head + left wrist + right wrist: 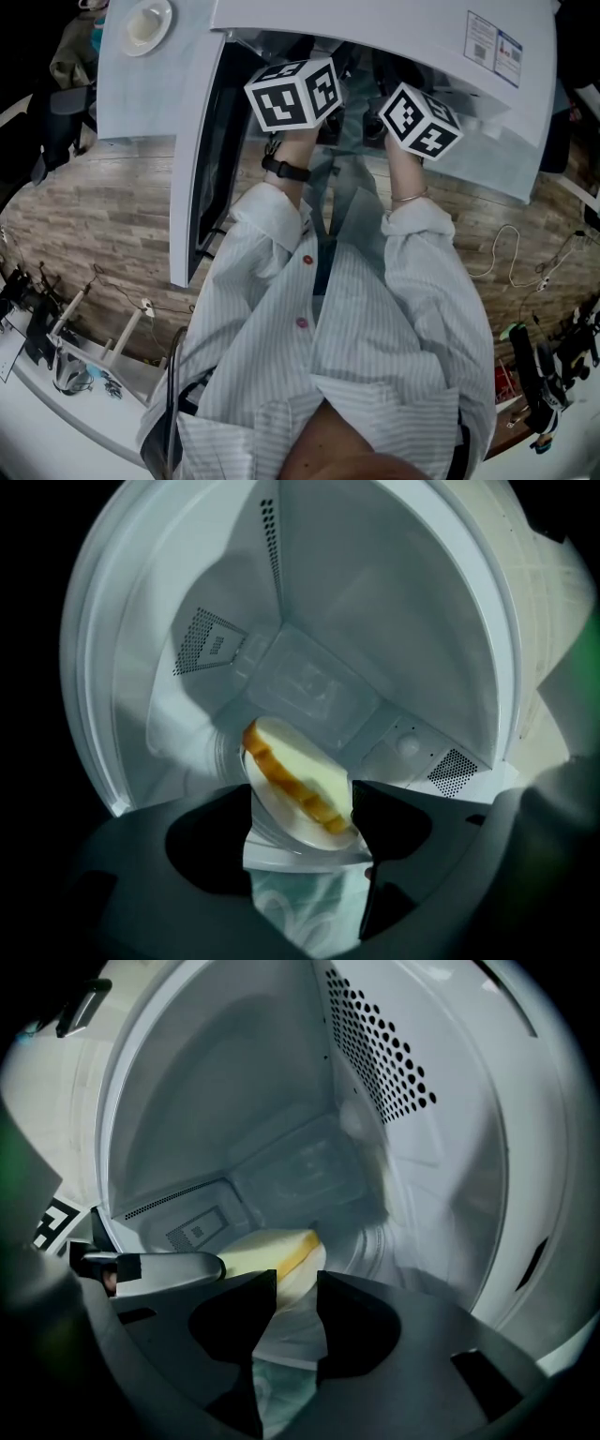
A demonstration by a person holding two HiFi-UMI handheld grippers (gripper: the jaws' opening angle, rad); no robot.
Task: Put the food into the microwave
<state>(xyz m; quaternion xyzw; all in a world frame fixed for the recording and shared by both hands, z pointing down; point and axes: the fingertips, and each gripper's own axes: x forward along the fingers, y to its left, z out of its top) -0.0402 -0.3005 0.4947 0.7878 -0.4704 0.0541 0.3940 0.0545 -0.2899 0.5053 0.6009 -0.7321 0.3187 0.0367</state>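
A slice of yellow bread with a brown crust (302, 769) lies on a white plate (274, 810) inside the white microwave cavity (375, 621). My left gripper (305, 799) stands open, with the plate's near rim between its jaws and the pads off it. In the right gripper view the plate (302, 1314) and bread (267, 1251) sit low in the cavity (234, 1101). My right gripper (297, 1279) is shut on the plate's rim. In the head view both marker cubes, left (293, 94) and right (420, 120), reach into the microwave (375, 23), and the jaws are hidden.
The microwave door (199, 169) hangs open at the left of the opening. A white dish (145, 25) sits on the white counter at the far left. Perforated vents (384, 1063) line the cavity's wall. Cables (525, 258) lie on the wooden floor to the right.
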